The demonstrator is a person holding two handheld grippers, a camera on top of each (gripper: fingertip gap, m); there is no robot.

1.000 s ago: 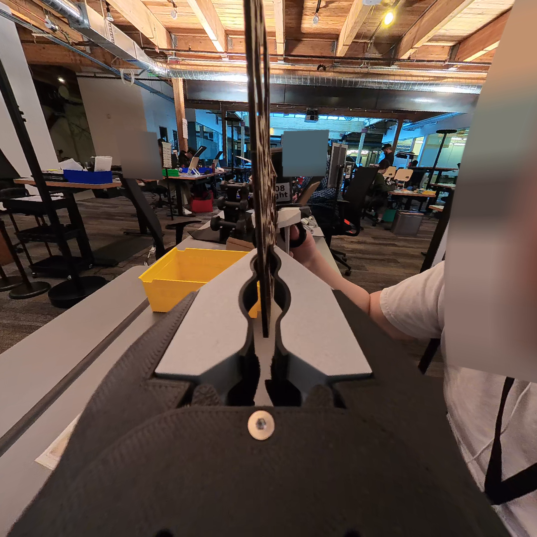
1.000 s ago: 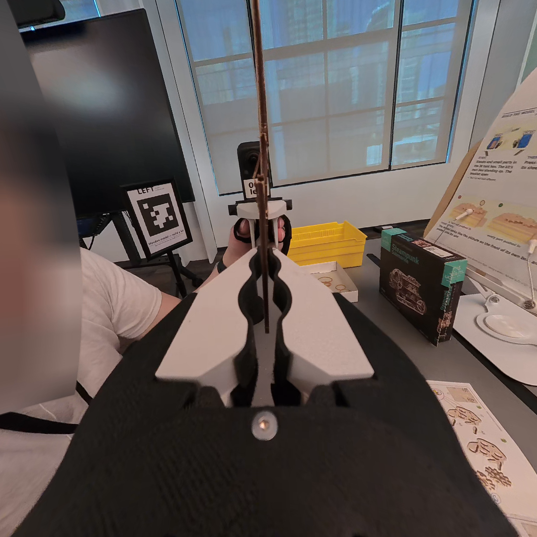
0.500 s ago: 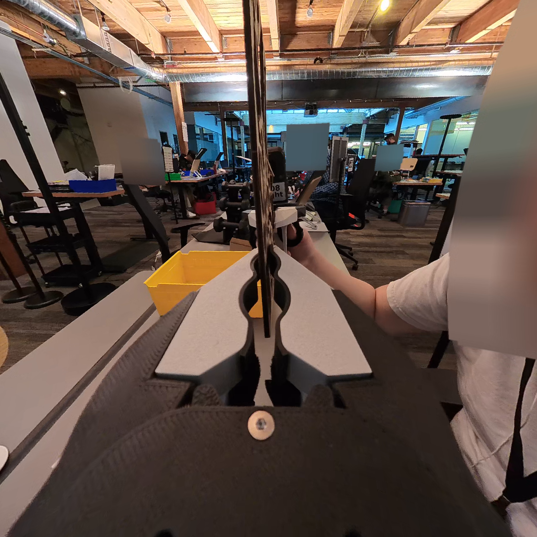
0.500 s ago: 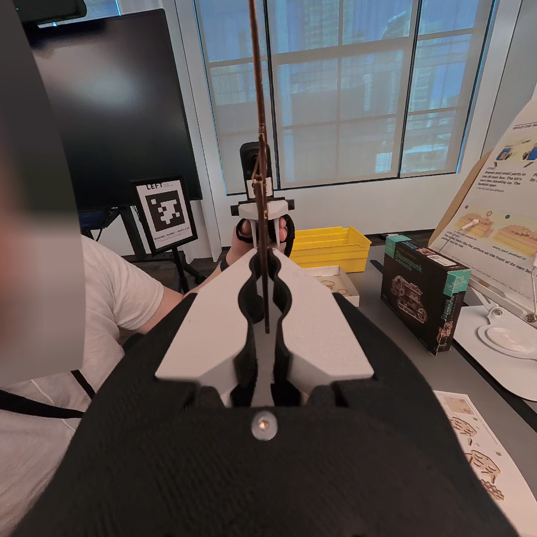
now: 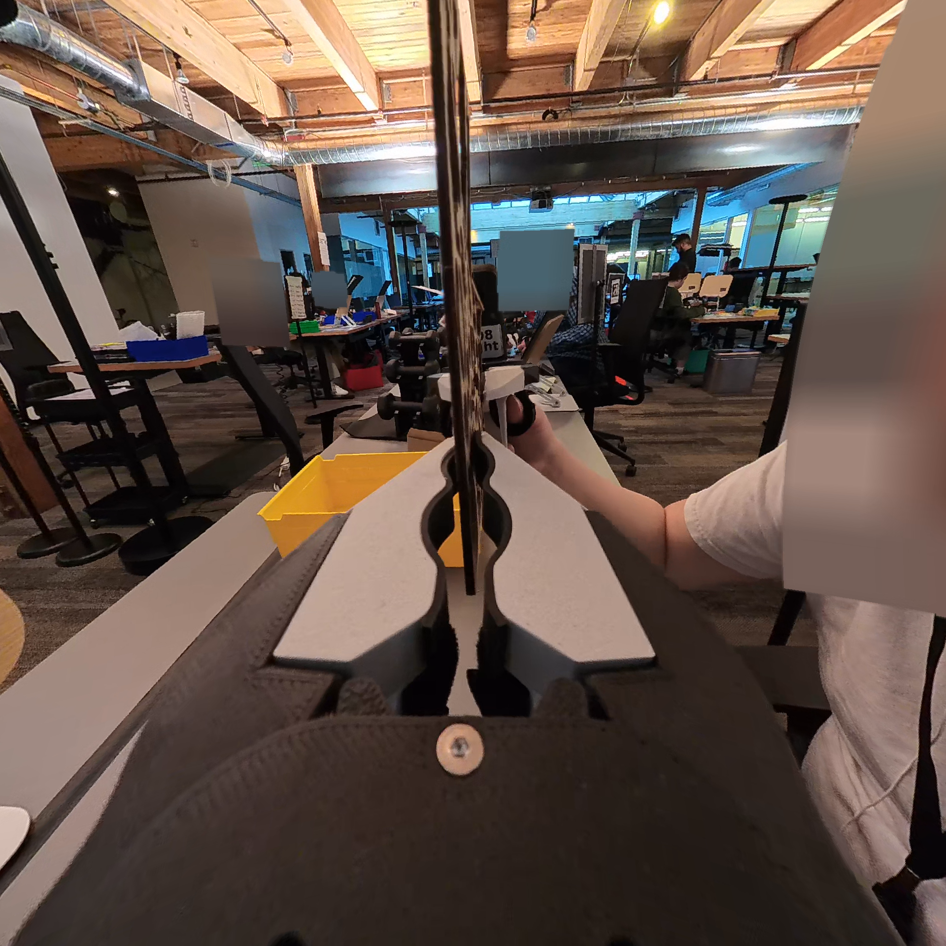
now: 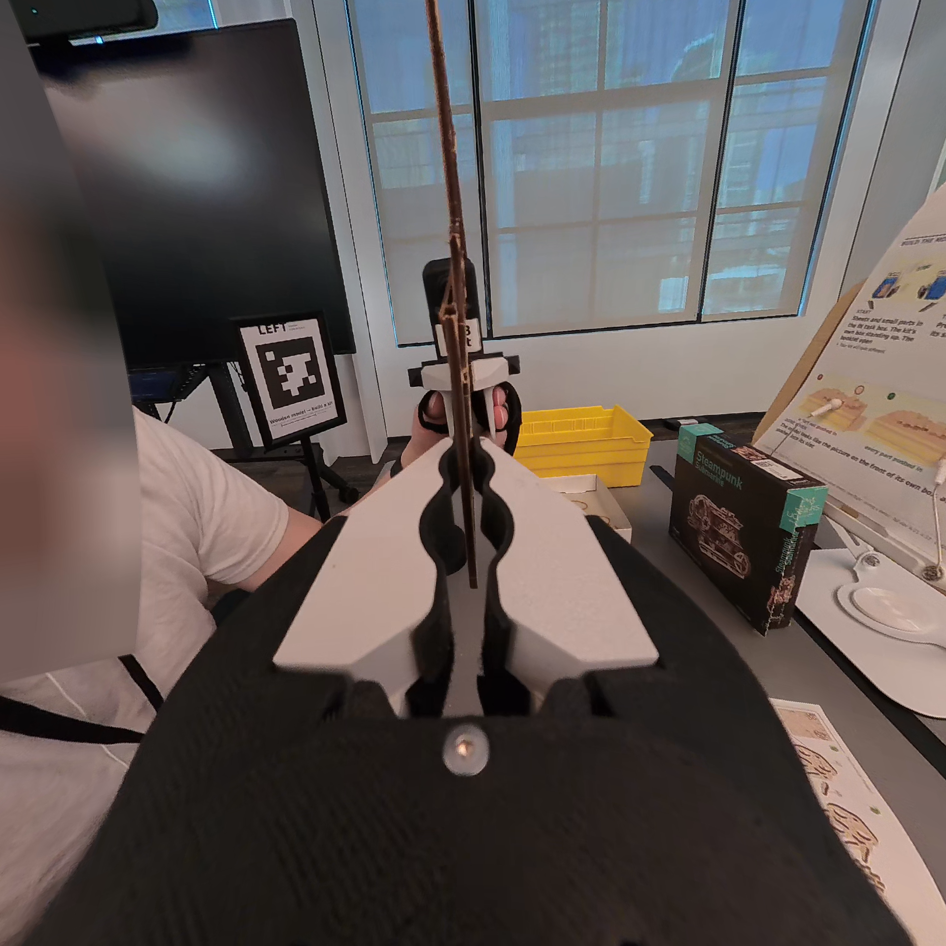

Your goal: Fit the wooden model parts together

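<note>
Both grippers, left (image 5: 467,460) and right (image 6: 465,460), have fingers clamped on 1 thin brown laser-cut wooden sheet (image 5: 453,256) held mid-air; no joined parts visible, so we judge assembly barely started.

Wrist views face each other, close along own claws; share edge-on wooden sheet (image 5: 457,256).

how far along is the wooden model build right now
Early, by the look of it. Done: nothing assembled shows in either view. In hand: the left gripper and right gripper are both shut on one thin wooden sheet, held edge-on between them above the table. Left: apparently the whole build; the kit box stands closed, with a yellow bin behind.
</note>
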